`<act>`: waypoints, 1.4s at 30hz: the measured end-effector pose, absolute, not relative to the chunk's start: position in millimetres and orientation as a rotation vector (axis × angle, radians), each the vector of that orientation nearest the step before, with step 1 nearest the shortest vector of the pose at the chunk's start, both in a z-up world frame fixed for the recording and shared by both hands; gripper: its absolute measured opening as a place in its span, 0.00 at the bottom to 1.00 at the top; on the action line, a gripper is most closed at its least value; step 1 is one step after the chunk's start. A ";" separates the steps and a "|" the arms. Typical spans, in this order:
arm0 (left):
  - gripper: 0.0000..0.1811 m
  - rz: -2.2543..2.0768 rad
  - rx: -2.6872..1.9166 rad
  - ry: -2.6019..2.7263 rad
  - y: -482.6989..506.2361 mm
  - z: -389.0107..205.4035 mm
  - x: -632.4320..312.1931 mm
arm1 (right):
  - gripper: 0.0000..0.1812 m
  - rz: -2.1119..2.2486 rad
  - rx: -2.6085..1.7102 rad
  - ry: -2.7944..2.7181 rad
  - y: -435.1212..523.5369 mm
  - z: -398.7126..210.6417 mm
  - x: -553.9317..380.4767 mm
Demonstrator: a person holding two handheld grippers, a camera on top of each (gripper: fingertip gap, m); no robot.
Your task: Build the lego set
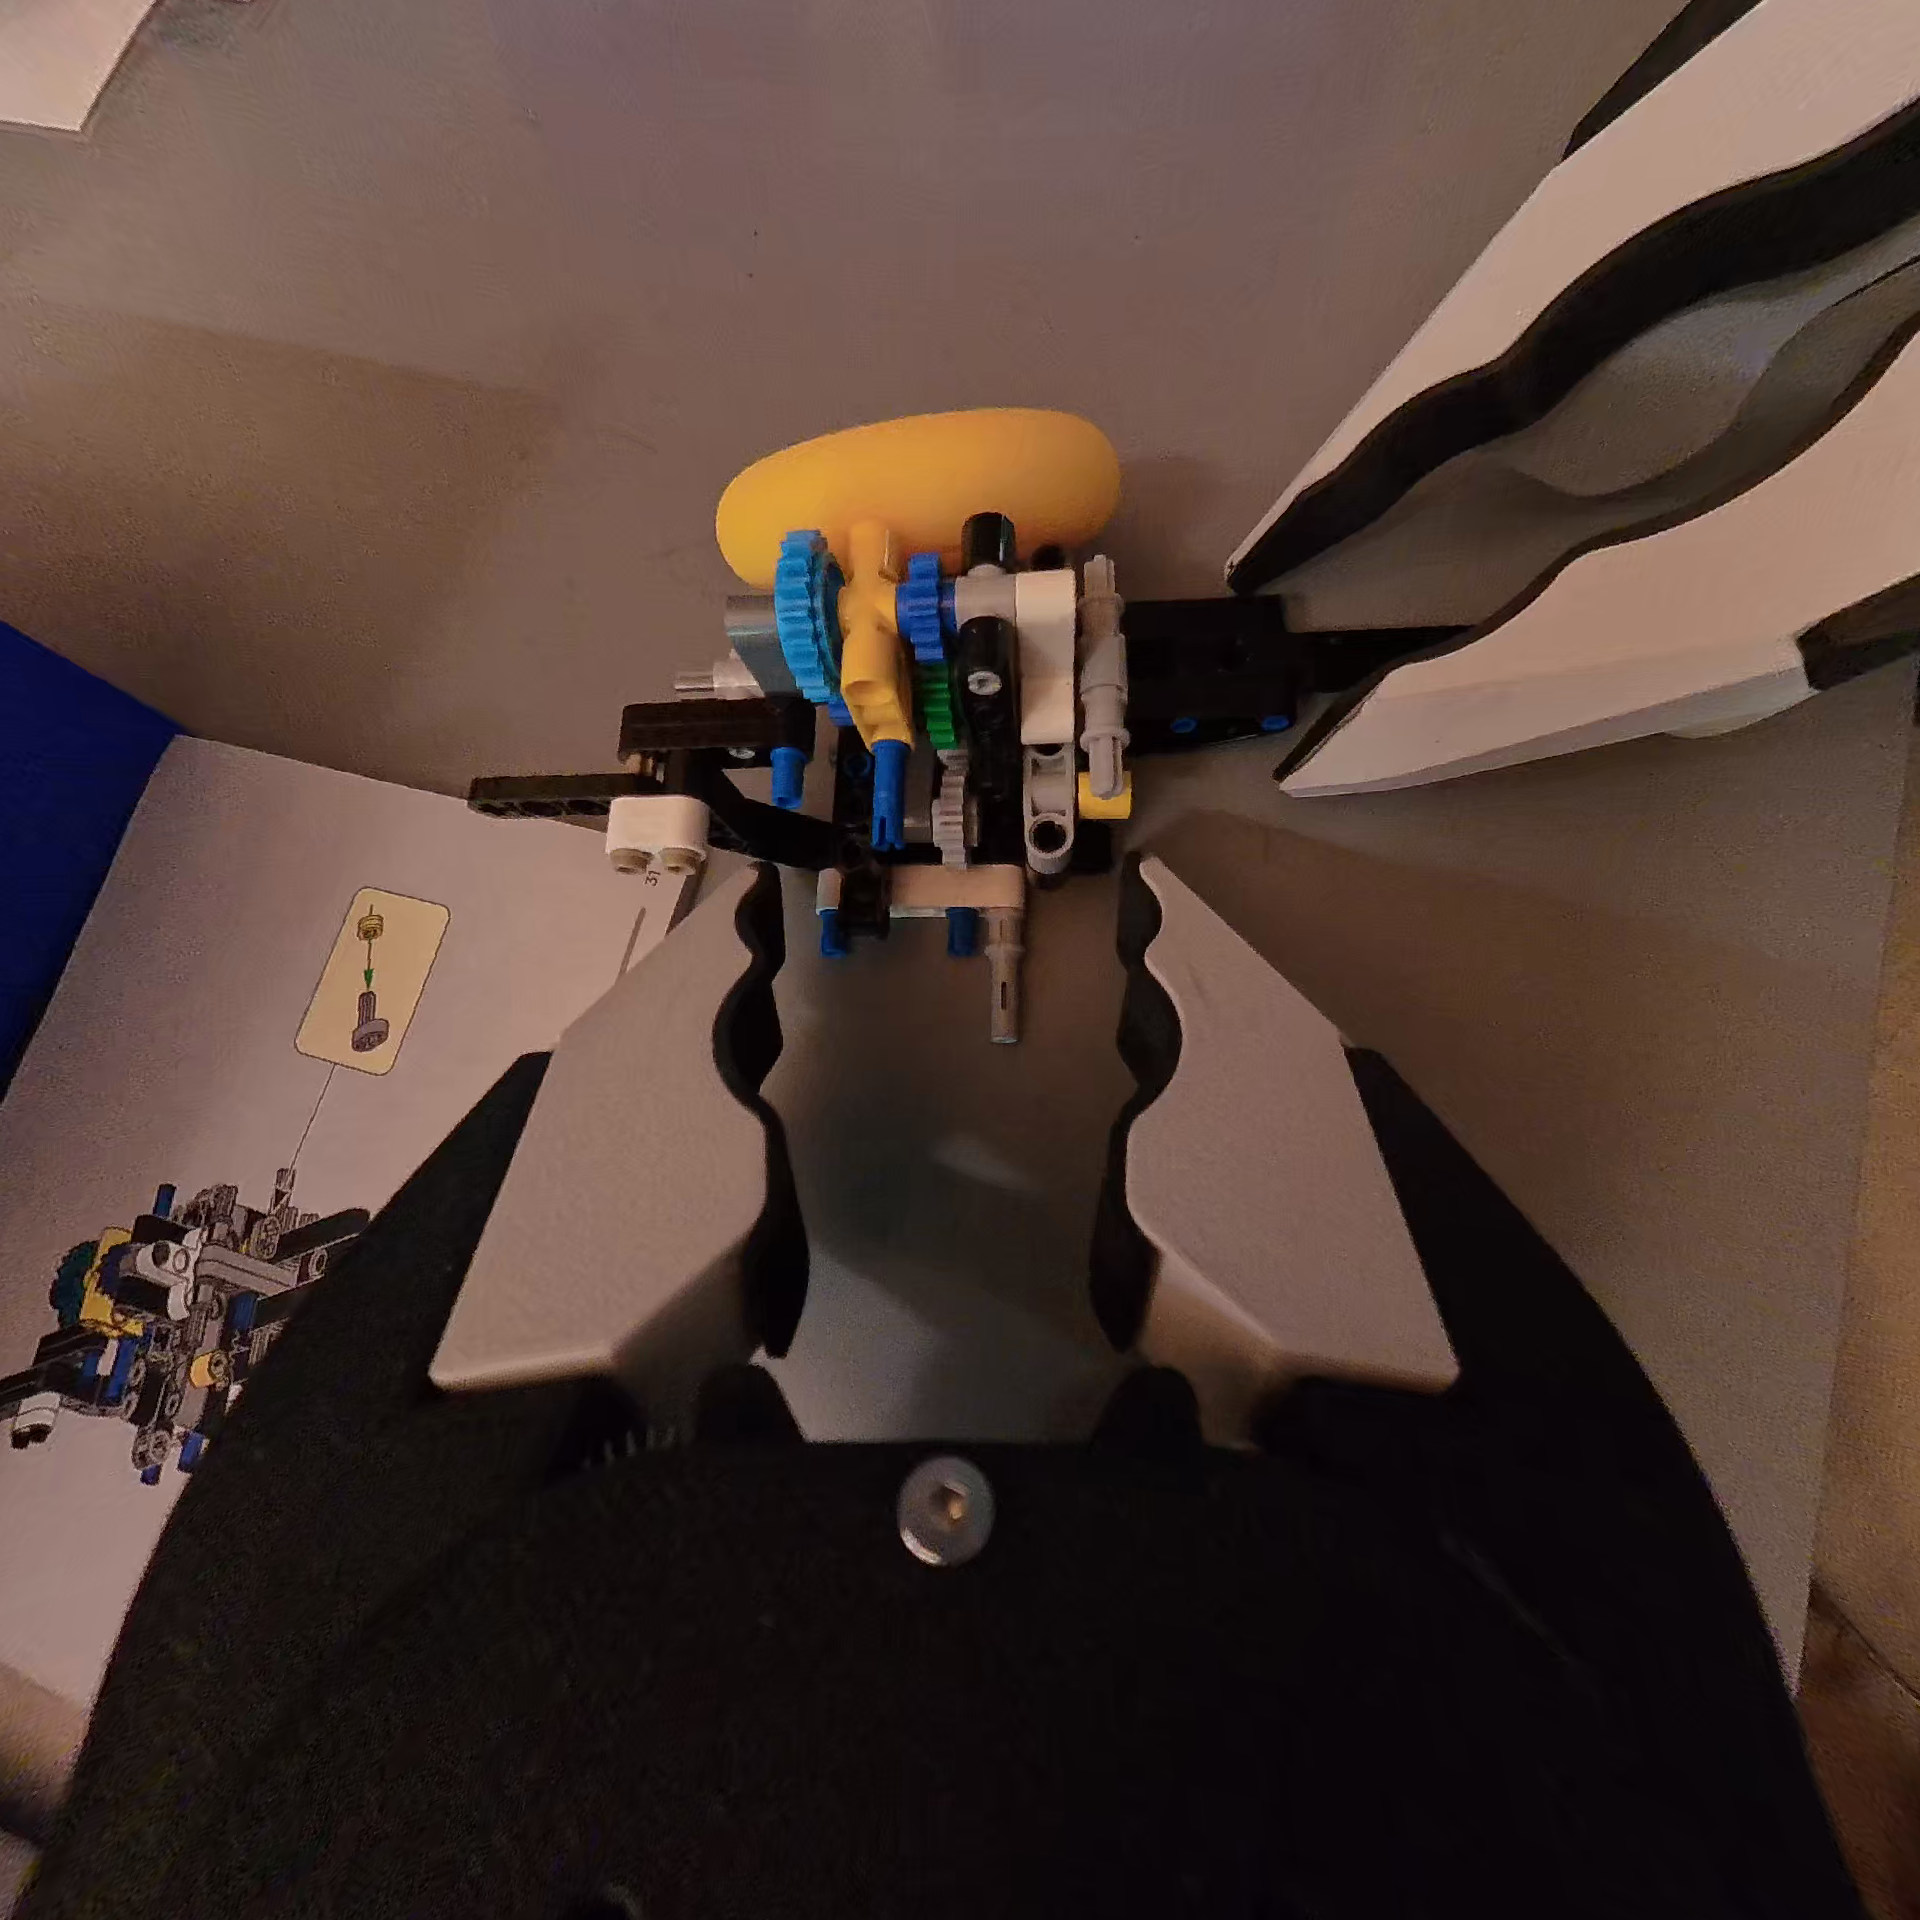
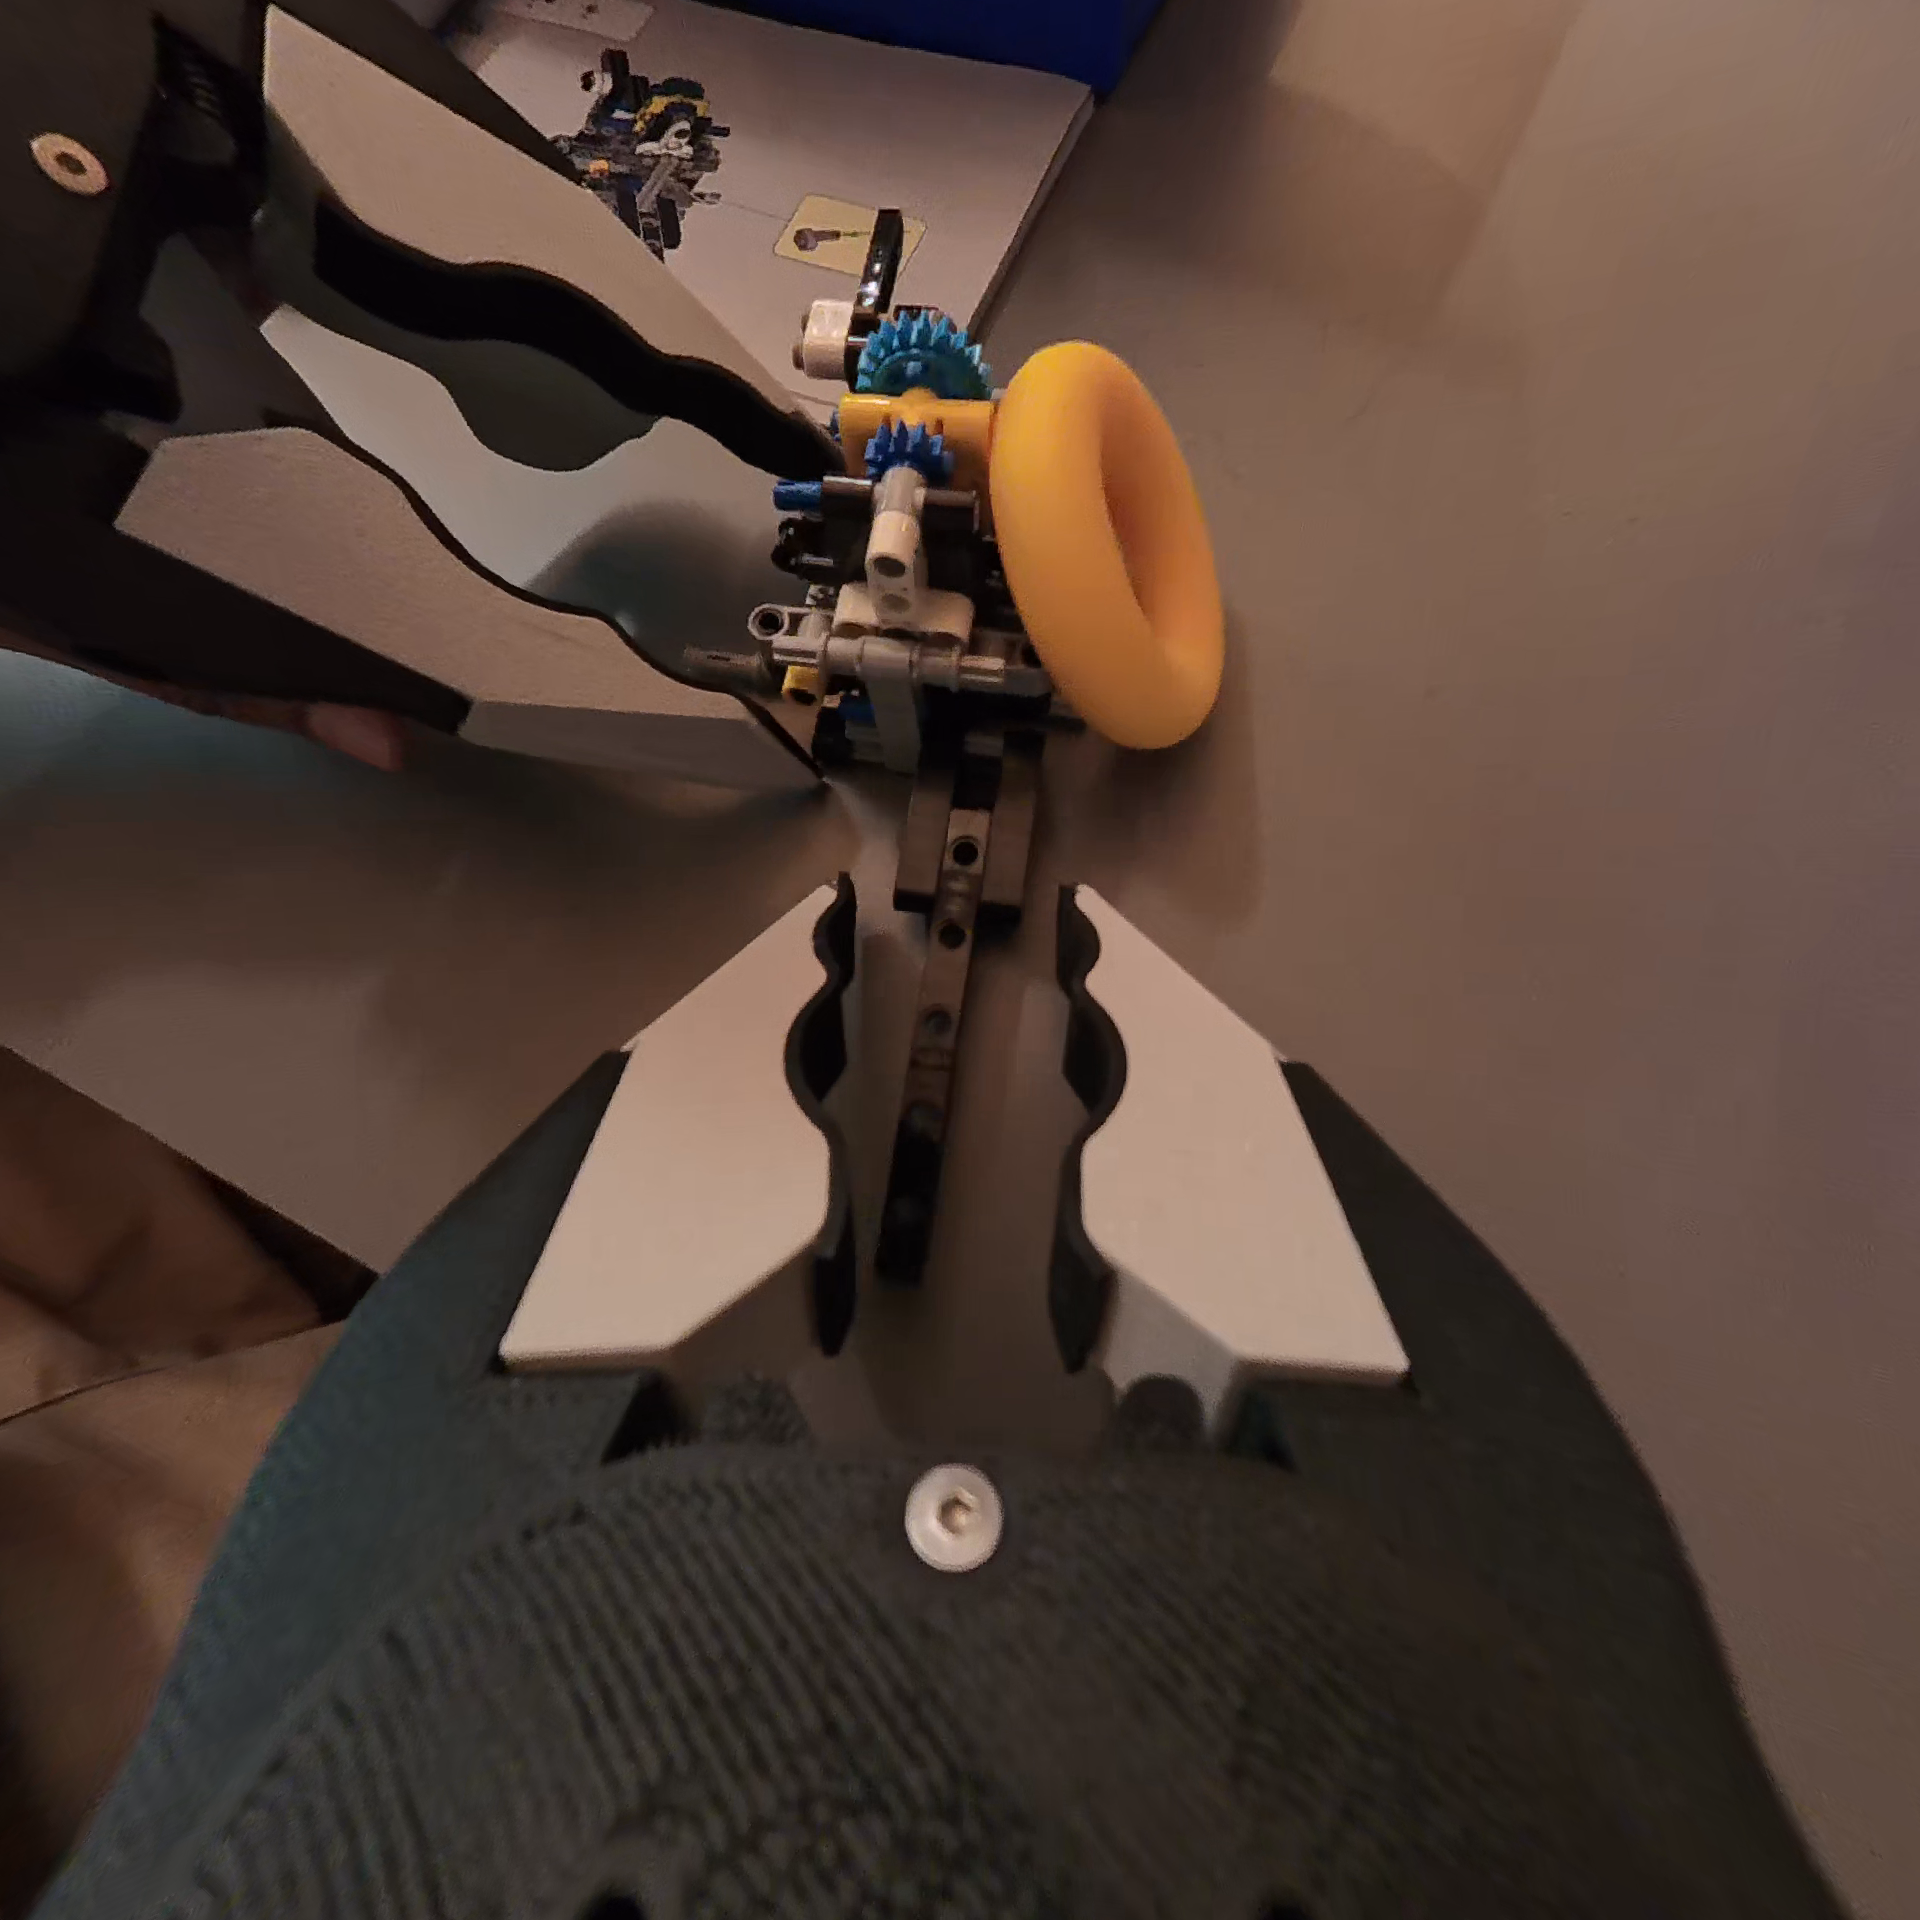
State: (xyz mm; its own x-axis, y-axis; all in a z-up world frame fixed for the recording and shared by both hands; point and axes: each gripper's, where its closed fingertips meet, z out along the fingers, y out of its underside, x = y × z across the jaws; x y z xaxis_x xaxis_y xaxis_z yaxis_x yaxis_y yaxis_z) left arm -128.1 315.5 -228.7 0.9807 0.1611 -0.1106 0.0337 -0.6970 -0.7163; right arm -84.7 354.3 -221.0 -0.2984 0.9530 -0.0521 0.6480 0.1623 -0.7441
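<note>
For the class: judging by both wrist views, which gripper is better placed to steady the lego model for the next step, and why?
Probably the right gripper: the model's long black beam already lies between its open fingers. The left gripper, also open, only faces the model's cluttered gear side.

**Two matching black-and-white tools**

The left hand-held gripper [image 1: 948, 883] has a black, textured body, one silver hex screw [image 1: 945, 1509] at its centre, and two pale grey fingers [image 1: 634, 1143] edged with wavy black pads. The right hand-held gripper [image 2: 956, 904] looks alike.
</note>
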 end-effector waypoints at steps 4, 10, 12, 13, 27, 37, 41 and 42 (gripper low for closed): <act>0.36 0.197 -2.338 -0.136 314.7 -229.0 -127.6 | 0.22 0.947 -1.512 -2.013 353.9 -220.6 -84.1; 0.35 0.182 -2.340 -0.134 314.6 -229.2 -126.6 | 0.26 0.970 -1.469 -2.003 351.4 -217.3 -88.2; 0.35 0.179 -2.341 -0.134 314.6 -229.4 -126.5 | 0.28 0.993 -1.453 -2.000 349.2 -215.7 -90.4; 0.35 0.177 -2.341 -0.135 314.7 -229.4 -126.4 | 0.28 0.997 -1.447 -2.003 348.6 -215.8 -90.9; 0.36 0.155 -2.344 -0.146 314.6 -230.1 -126.4 | 0.26 1.028 -1.113 -1.951 367.0 -175.3 -105.8; 0.35 0.153 -2.344 -0.145 314.7 -230.2 -126.2 | 0.12 1.008 -0.852 -2.078 367.5 -178.4 -120.0; 0.35 0.150 -2.345 -0.145 314.8 -230.2 -126.1 | 0.12 1.041 -0.855 -2.143 368.1 -188.1 -122.0; 0.35 0.149 -2.345 -0.146 314.8 -230.2 -126.1 | 0.12 1.053 -0.856 -2.159 366.5 -190.3 -121.8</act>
State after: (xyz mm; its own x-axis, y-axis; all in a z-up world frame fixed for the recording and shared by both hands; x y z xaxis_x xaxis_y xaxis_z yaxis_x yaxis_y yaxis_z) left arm -126.1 314.8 -230.2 0.9866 0.1501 -0.0635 0.0605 -0.6991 -0.7125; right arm -121.8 366.5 -190.3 -0.6239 0.7503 0.2187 0.2897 0.4819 -0.8269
